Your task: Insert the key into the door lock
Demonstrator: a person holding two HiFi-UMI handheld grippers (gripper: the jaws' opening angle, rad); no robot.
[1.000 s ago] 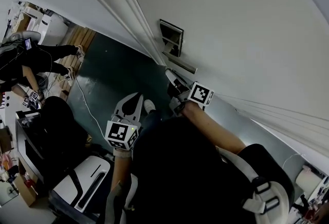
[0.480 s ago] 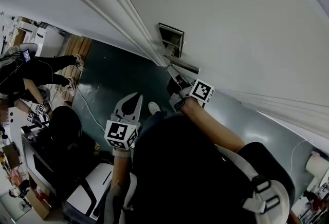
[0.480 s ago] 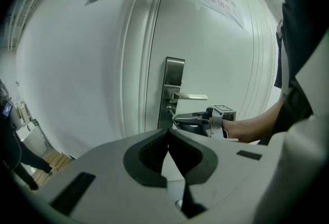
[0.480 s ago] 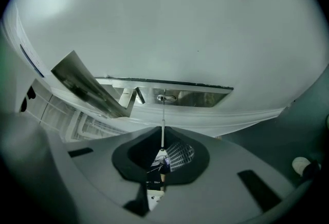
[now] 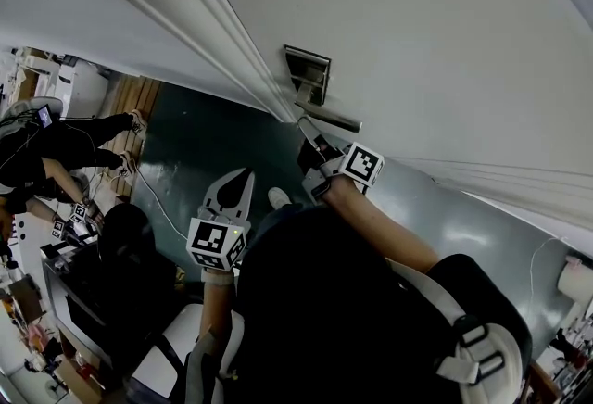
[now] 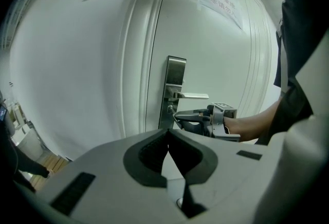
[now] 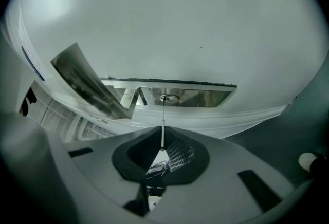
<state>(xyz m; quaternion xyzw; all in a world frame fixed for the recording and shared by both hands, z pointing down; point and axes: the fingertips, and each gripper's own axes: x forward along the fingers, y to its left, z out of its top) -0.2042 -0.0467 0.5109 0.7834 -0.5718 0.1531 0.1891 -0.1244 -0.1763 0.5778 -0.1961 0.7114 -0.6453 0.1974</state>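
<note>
Now nearer than a second ago, the right gripper [image 7: 162, 148] pinches the key [image 7: 163, 126], its tip at the keyhole [image 7: 166, 98] just below the lever handle [image 6: 194, 96]: insertion seems imminent (left gripper [image 6: 168, 148] closed, empty, well back).

The person wore a black short-sleeved top [image 5: 315, 309] crossed at the shoulder by broad white straps [image 5: 426, 291] with dark buckles [image 5: 468, 335]. The left hand-held gripper [image 5: 243, 178] and the right hand-held gripper [image 5: 306, 129] each had a pale grey shell tapering into two jaws lined in black; each carried a white cube [image 5: 218, 243] printed with black square markers. In the gripper views the grey shells showed black rectangular slots [image 6: 69, 192] set into the upper face; ribbed dark pads [image 6: 151, 153] lined the hollow between the jaws.
</note>
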